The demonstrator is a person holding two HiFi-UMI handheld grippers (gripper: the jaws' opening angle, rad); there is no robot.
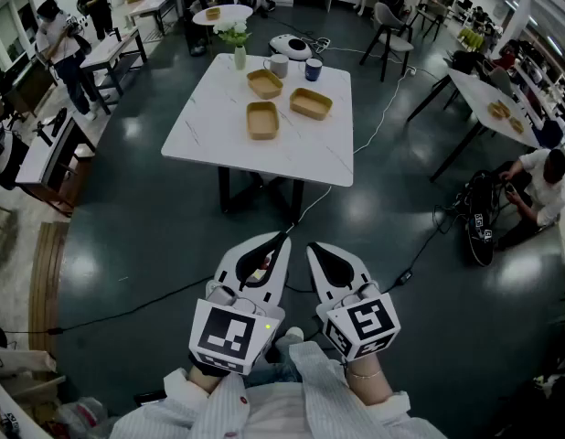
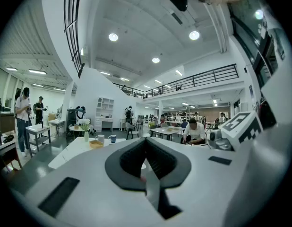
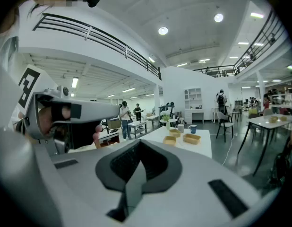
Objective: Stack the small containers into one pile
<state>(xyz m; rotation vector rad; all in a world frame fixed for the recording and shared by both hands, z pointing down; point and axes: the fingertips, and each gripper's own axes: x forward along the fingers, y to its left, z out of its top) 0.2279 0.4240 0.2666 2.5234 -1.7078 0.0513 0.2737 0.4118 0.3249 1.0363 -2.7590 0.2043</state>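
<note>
Three small tan containers sit apart on the white table [image 1: 209, 135]: one at the back [image 1: 264, 83], one in front of it [image 1: 262, 120], one to the right [image 1: 311, 104]. The right gripper view shows them far ahead [image 3: 191, 138]; in the left gripper view only one container [image 2: 96, 144] shows. My left gripper [image 1: 284, 236] and right gripper [image 1: 312, 247] are held side by side over the floor, well short of the table. Both are shut with nothing between the jaws, which meet in the left gripper view [image 2: 146, 139] and the right gripper view [image 3: 139, 144].
At the table's far end stand a grey mug [image 1: 277, 65], a blue mug [image 1: 314, 69], a vase with a plant [image 1: 239, 53] and a white device [image 1: 290, 46]. Cables [image 1: 383, 117] run over the dark floor. Other tables, chairs and people stand around.
</note>
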